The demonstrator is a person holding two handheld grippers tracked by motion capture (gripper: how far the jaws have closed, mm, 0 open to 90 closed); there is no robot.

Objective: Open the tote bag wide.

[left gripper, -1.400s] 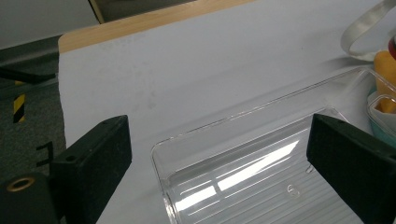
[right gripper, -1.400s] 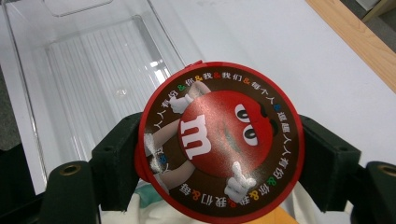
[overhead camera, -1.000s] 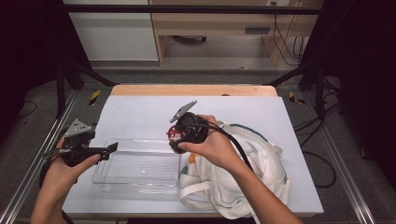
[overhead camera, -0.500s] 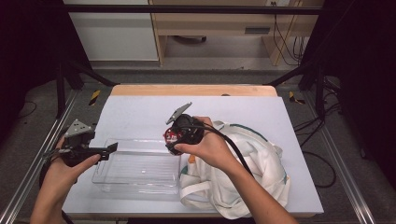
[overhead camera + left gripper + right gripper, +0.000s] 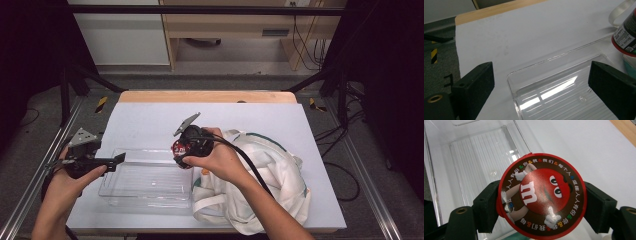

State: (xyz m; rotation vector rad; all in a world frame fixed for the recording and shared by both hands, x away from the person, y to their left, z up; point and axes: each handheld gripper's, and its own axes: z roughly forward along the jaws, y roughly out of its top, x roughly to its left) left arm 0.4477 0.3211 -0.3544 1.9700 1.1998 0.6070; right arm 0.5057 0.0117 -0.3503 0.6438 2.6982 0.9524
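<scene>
Right gripper (image 5: pixel 541 202) clamps M&M's tub (image 5: pixel 541 195) by sides, hanging over right end of clear tray (image 5: pixel 112 187), beside white tote bag (image 5: pixel 270 175). Left gripper (image 5: pixel 544 87) jaws wide apart, nothing between, at tray's left end. Best bet: lower tub onto tray floor before letting go, keep level.

High overview, two close tool views, shared clear tray (image 5: pixel 150 180)

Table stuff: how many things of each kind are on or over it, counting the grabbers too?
Grippers: 2, the left gripper and the right gripper
Clear trays: 1, the tray
Candy tubs: 1, the red-lidded tub, held in the right gripper
Cloth bags: 1, the white bag
Total: 5
</scene>
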